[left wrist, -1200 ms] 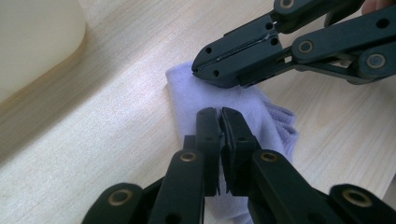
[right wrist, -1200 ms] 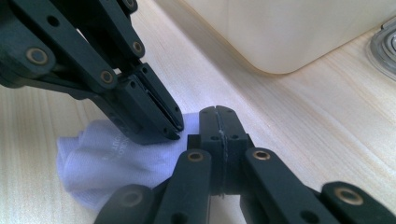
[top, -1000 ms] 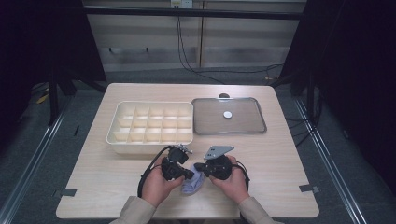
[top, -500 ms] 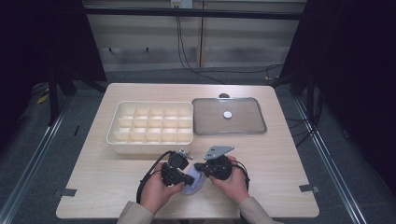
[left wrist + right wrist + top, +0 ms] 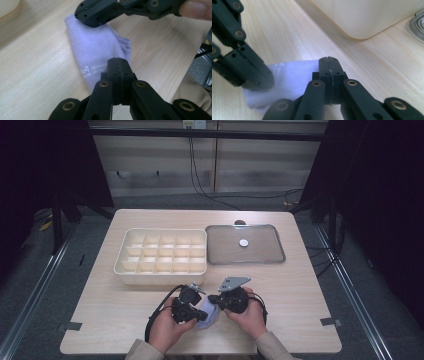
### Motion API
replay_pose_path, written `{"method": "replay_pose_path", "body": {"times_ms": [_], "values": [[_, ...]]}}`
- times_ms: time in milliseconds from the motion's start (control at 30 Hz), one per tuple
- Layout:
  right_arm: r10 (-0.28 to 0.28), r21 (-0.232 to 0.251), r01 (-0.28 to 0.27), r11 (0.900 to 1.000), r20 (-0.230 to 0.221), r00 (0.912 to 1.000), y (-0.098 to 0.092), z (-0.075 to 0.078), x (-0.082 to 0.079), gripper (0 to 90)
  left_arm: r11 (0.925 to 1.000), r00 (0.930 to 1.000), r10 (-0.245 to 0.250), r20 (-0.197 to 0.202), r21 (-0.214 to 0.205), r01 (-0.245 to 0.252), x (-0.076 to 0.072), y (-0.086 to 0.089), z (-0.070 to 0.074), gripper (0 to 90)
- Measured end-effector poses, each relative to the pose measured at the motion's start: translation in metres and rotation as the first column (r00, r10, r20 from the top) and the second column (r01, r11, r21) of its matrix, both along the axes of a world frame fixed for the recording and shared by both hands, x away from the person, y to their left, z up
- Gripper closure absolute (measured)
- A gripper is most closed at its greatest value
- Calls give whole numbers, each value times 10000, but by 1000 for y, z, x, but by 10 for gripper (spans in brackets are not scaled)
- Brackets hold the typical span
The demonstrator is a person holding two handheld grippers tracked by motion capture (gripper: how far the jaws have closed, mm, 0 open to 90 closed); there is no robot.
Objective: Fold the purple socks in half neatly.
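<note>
Since the lilac cloth lying on the desk is soft, light and limp, grip its edges; left gripper and right gripper look closed, seemingly pinching opposite ends.

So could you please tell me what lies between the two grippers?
A folded pale lilac cloth lies on the table between the left gripper and the right gripper, seen in the high view.
</note>
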State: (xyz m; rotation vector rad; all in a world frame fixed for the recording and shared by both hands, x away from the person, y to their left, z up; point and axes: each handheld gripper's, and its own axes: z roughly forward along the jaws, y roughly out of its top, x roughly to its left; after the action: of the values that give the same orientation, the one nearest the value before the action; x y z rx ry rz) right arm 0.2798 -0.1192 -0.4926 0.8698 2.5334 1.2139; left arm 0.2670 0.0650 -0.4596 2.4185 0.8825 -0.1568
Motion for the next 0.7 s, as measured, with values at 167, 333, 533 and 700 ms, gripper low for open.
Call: {"method": "replay_pose_path", "body": {"times_ms": [167,333,533,700], "values": [[31,-37,-31,10000,43,10000,0,0,0,900,9999,9998,83,-188,-112,-85,2,0,-8,900],[-40,136,40,9999,0,10000,-4,-1,-2,900,10000,9999,86,-71,48,-85,1,-3,-9,900],[-83,33,83,10000,-15,10000,-5,0,-3,900,9996,9997,213,96,206,-215,4,2,-8,900],[3,47,-3,10000,34,10000,-4,0,-4,900,9974,9981,583,212,419,-591,11,15,-7,900]]}}
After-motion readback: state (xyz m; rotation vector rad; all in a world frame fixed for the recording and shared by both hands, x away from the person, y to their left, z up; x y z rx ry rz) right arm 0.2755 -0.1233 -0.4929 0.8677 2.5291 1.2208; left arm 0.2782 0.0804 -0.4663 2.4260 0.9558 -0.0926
